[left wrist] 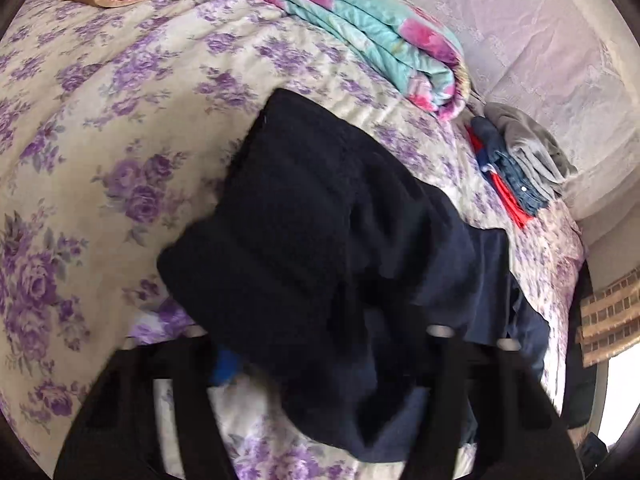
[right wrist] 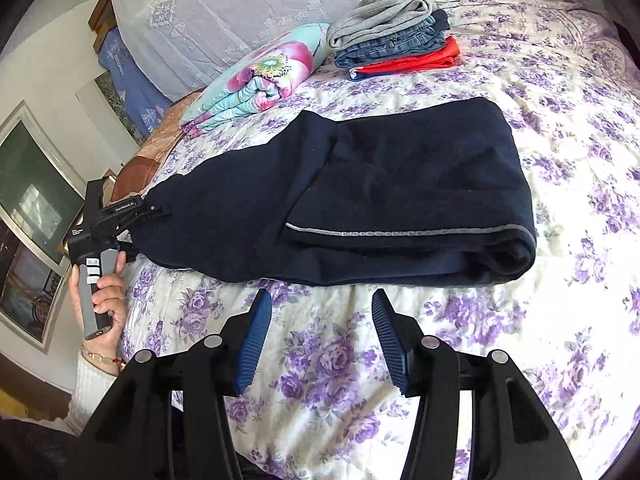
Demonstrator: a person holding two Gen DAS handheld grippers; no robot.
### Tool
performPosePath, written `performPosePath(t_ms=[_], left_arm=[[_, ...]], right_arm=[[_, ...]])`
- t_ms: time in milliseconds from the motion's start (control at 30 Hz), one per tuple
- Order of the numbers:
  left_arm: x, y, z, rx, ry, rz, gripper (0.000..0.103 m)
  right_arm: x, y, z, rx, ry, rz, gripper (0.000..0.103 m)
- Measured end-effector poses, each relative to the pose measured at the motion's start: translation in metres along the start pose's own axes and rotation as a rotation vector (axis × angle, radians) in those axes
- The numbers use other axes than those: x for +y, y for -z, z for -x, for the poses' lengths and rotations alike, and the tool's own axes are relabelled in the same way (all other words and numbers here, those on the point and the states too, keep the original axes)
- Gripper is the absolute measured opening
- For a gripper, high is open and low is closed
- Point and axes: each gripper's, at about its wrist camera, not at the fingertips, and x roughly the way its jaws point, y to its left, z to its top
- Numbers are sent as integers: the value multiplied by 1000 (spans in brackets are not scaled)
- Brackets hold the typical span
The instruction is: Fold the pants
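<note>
Right gripper (right wrist: 322, 336): blue-padded fingers (right wrist: 256, 340) apart, nothing between them, hovering over the bed (right wrist: 520, 340) just short of the pants (right wrist: 400, 188).

Pants: dark navy, folded over into a thick oblong on the floral bedspread, a thin grey stripe along the near edge, rounded fold at the right end.

Left gripper (right wrist: 154, 210): at the pants' left end, fingertips buried in the cloth there. From its own wrist view the cloth drapes over the fingers; whether they pinch it or stand apart cannot be told. A hand (right wrist: 106, 300) holds its grip.

Beyond the pants: rolled floral quilt (right wrist: 256, 80); to its right, a stack of folded clothes (right wrist: 392, 40), grey on top, denim, red beneath.
</note>
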Motion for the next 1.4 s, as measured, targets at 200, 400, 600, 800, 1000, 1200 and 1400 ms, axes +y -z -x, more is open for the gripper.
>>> performPosePath(t_ms=[200,400,600,800,1000,1200,1400], left_arm=[[-24,8,26,-42,106,-61,20],[-60,5,44,-87,134,-165,20],[-89,-3,53,-98,196,-250,20],[-115,-2,51,-76,269,-311,20],[-145,6,48,-64,269,-363,20],[-169,10,32,-26,246,-381,21],[-213,22,8,13,211,-439,21]], right_arm=[[10,-17,-12,23,-45,13,53],[41,-72,-60,68,-71,175,29],[56,-79,-143,279,-20,255,14],[60,-111,-134,336,-34,223,13],[53,-163,-178,281,123,207,12],[51,-148,-184,321,66,197,14],[44,-78,-122,297,-112,176,11]])
